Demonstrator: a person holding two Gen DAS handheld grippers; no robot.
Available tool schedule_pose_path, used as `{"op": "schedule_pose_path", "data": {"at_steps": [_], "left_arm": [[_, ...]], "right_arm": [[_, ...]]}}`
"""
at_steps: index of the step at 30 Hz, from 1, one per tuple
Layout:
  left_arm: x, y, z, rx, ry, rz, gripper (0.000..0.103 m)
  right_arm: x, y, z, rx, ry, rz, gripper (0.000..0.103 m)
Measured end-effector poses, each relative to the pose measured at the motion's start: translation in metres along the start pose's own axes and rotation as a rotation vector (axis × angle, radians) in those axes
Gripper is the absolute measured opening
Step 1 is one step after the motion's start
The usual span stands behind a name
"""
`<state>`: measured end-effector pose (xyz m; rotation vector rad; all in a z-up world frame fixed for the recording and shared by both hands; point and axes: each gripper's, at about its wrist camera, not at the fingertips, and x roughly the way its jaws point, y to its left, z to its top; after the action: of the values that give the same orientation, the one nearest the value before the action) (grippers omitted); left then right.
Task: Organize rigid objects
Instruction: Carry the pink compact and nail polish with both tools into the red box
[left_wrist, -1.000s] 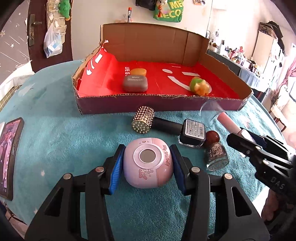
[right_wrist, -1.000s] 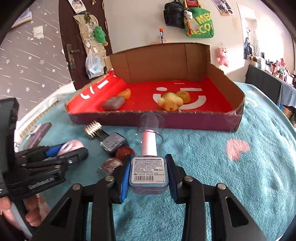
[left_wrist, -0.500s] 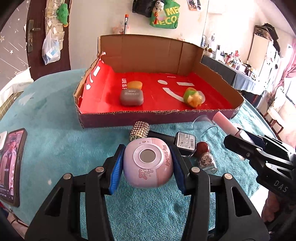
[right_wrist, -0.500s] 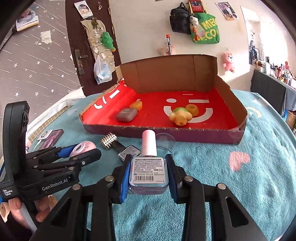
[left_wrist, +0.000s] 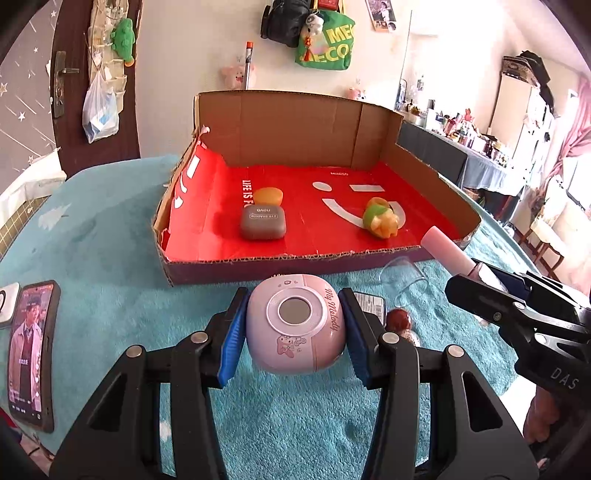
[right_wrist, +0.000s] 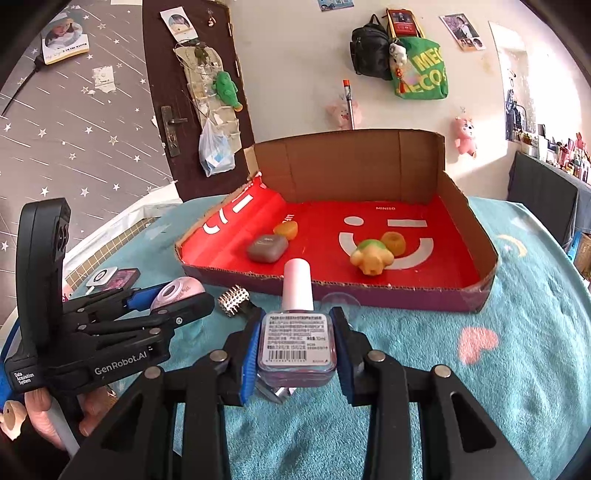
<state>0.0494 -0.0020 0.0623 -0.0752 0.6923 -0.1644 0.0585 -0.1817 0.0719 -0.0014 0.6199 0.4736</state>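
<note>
From the left wrist view, the left hand-held gripper (left_wrist: 295, 332) is clenched on a round pink case (left_wrist: 295, 330), held above the teal cloth of the bench (left_wrist: 110, 314), just near of the cardboard box (left_wrist: 295, 129). The case is smooth and curved, so I judge it could squirm out of the blue pads if the grip slackens on the way over. The near wall of the box stands between the case and the red floor; carried too low, the case could knock it. Inside the box I count three things here: one grey case (left_wrist: 263, 222), one orange piece (left_wrist: 268, 195) just beyond it, one green and yellow toy (left_wrist: 380, 220) to the right. One phone (left_wrist: 31, 354) lies at the near left edge.

From the right wrist view, the right hand-held gripper (right_wrist: 295, 350) grasps a nail polish bottle (right_wrist: 297, 343) by its flat sides, white cap pointing toward the box, lifted off the bench. Glass is slippery and would break if dropped; the two grippers are also close together, so they might collide going in. Here the box holds four things, since a second orange piece (right_wrist: 394, 242) shows beyond the toy. On the bench, one studded cap (right_wrist: 233, 296) lies left of the bottle, and one clear cup (right_wrist: 340, 300) sits against the box wall.
</note>
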Motion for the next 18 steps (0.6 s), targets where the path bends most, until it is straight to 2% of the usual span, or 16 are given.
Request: {"op": "schedule_pose_path", "data": {"at_steps": [18], "left_arm": [[0.01,0.004,0.015,0.007,0.005,-0.014,0.046]], "right_arm": [[0.011,0.0,0.013,-0.004,0.01,0.001,0.038]]}}
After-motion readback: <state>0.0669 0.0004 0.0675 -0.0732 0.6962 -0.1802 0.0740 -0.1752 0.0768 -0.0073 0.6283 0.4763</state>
